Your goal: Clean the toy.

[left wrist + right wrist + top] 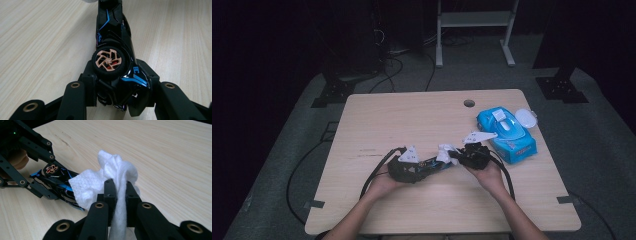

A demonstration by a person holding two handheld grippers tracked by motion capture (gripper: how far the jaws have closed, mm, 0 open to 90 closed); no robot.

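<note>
A black toy car (113, 30) with blue trim and a copper-spoked wheel (108, 61) lies on its side between the jaws of my left gripper (117, 85), which is shut on its rear end. In the high view that gripper (424, 167) sits at the table's near middle with the car (438, 165) pointing right. My right gripper (121, 191) is shut on a crumpled white wipe (112, 167), and the wipe rests against the car's (60, 182) front end. From above, the right gripper (458, 156) and the wipe (445, 150) meet the car from the right.
A blue pack of wet wipes (507, 132) lies just right of the right hand, with a white oval lid (526, 117) behind it. The wooden table (412, 115) has a round cable hole (469, 103) near its far edge. Cables trail from both grippers toward the person.
</note>
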